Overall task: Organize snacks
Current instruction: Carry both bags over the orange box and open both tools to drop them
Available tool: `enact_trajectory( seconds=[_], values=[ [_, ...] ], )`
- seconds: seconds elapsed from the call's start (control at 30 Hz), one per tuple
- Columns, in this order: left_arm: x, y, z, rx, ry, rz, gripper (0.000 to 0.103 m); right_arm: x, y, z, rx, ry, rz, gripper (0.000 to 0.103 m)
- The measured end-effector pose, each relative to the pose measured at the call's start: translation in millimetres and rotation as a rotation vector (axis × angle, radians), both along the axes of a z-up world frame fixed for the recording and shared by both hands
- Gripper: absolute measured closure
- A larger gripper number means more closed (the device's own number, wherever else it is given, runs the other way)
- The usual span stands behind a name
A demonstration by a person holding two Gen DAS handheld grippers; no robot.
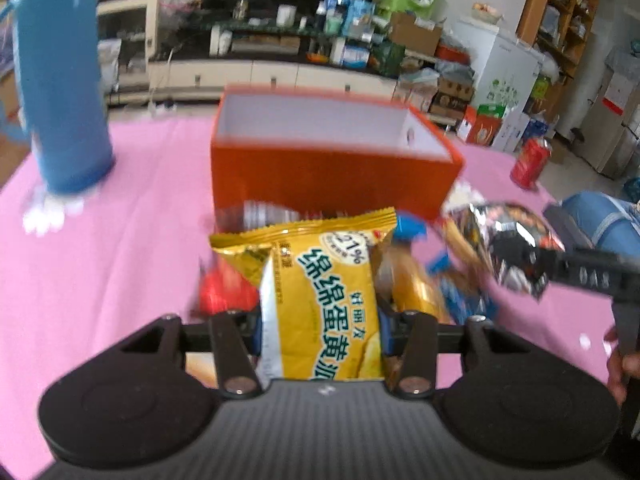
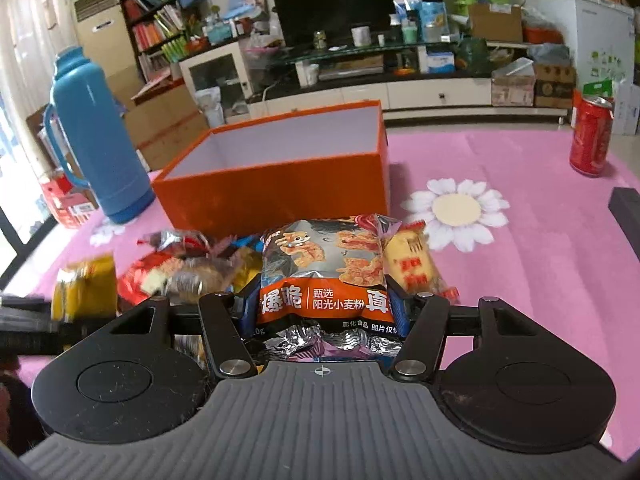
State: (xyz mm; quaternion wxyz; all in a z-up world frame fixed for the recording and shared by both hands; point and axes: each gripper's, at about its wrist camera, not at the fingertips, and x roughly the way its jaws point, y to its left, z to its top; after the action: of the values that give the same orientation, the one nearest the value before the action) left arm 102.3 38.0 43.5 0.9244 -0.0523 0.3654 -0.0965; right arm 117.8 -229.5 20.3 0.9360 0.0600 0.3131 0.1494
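Pink cloth printed with white daisies (image 2: pixel 456 210) covers the table (image 2: pixel 540 264), and behind it a living room runs wall to wall: a dark television (image 2: pixel 348 0) over a low white cabinet cluttered with boxes and bottles.

An open orange box (image 2: pixel 276 196) with a white inside stands mid-table, nothing visible in it from either view. A heap of wrapped snacks (image 2: pixel 176 268) lies just in front of its near wall.

The left gripper (image 1: pixel 320 320) has its jaws pinching a yellow egg-yolk pie packet (image 1: pixel 324 304), held upright above the heap and level with the front of the box. Its view is motion-blurred, but it alone shows the right gripper (image 1: pixel 532 264) from the side, clamped on a crumpled silver snack bag (image 1: pixel 500 240) to the right of the box's near corner.

The right wrist view is sharp and reads that bag face on: silver foil with an orange band and a squirrel cartoon (image 2: pixel 324 280), squeezed between the jaws. Just beside it lies a yellow biscuit pack with red print (image 2: pixel 416 268), which the left view does not show. The yellow packet appears at this view's left edge only as a blur (image 2: pixel 84 284).

A blue thermos flask (image 2: pixel 96 136) stands left of the box, a red drink can (image 2: pixel 592 136) well apart at the table's far right.
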Motion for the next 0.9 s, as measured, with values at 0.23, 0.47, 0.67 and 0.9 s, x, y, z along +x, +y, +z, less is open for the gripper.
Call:
enact_trajectory(
  seconds=[0.23,0.47,0.67,0.9],
  values=[
    [89,0,38,0.012,-0.087,0.018,0.056,76,14,39,0.015,-0.073,-0.009,0.059],
    [179,6,34,-0.005,-0.063,0.054,0.056,166,40,32,0.038,-0.076,-0.010,0.059],
    [235,0,15,0.023,-0.024,0.080,0.056,218,59,11,0.069,-0.018,-0.014,0.059],
    [266,0,-21,0.123,0.063,0.121,0.055,240,87,-28,-0.015,0.069,0.009,0.059]
  ],
)
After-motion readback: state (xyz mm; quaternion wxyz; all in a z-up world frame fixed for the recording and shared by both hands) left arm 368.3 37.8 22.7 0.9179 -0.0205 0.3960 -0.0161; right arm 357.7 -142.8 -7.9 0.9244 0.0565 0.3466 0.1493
